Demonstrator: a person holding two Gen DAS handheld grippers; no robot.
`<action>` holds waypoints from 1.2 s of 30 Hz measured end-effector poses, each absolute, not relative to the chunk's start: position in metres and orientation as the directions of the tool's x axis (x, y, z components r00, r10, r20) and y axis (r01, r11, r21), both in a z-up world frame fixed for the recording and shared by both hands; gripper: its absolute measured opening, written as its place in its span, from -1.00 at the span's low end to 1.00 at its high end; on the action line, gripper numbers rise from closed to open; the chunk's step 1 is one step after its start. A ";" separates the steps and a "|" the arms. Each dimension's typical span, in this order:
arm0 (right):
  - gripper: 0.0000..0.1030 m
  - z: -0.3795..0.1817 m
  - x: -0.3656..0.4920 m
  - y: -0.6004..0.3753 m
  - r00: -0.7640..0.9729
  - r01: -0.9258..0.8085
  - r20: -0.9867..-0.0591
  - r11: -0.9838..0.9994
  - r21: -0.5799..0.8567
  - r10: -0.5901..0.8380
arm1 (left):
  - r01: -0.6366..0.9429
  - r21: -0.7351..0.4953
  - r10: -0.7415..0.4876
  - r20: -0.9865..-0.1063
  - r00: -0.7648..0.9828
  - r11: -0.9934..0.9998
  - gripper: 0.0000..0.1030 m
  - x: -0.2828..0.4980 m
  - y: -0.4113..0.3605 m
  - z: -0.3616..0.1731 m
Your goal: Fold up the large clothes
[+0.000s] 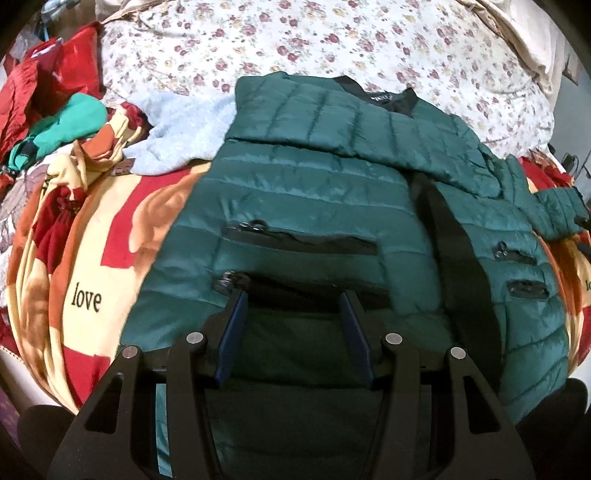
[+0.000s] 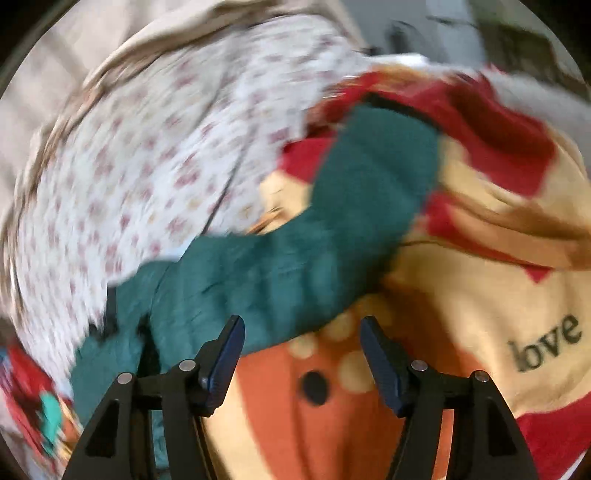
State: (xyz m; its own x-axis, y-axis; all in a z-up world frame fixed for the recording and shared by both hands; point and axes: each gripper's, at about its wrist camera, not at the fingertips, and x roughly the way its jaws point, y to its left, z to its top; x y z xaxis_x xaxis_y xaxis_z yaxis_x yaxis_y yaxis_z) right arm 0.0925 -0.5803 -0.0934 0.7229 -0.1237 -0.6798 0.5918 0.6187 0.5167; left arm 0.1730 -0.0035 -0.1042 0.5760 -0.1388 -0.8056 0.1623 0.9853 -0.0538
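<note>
Jacket (image 1: 314, 206) hem under my left gripper (image 1: 293, 295), jaws parted over it, my right gripper (image 2: 303, 325) open above bare blanket (image 2: 480, 302) beside its sleeve (image 2: 332, 229).

a white bedsheet printed with small red and pink flowers (image 1: 369, 48) is covering the bed, and a cream, red and orange fleece blanket with the word "love" (image 1: 88, 280) is lying over its near part. a beige quilted cover (image 1: 532, 40) is bunching along the far edge. a pale wall (image 2: 417, 22) is showing, blurred, beyond the bed.
</note>
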 end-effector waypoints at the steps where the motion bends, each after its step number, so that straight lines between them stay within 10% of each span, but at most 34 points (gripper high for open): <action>1: 0.23 -0.099 0.090 -0.590 0.734 0.590 -0.670 0.594 0.547 -0.111 | 0.171 -0.044 -0.136 -0.808 0.574 0.984 0.00 0.172 -0.008 -0.105; 11: -0.01 -0.144 0.141 -0.627 0.704 0.626 -0.704 0.547 0.556 -0.090 | 0.195 0.036 -0.082 -0.820 0.566 0.980 0.00 0.174 -0.028 -0.115; 15: -0.79 -0.143 0.152 -0.629 0.708 0.612 -0.702 0.562 0.557 -0.075 | 0.194 0.050 -0.070 -0.819 0.569 0.980 0.01 0.176 -0.031 -0.116; 28: -0.84 -0.020 0.195 -0.485 0.781 0.366 -0.621 0.850 0.379 -0.060 | 0.178 0.008 -0.101 -0.795 0.598 0.984 0.01 0.167 -0.011 -0.104; 36: -0.84 -0.010 0.272 -0.276 0.729 -0.019 -0.651 0.958 0.287 0.210 | 0.080 -0.002 -0.054 -0.749 0.660 0.997 0.01 0.165 0.032 -0.091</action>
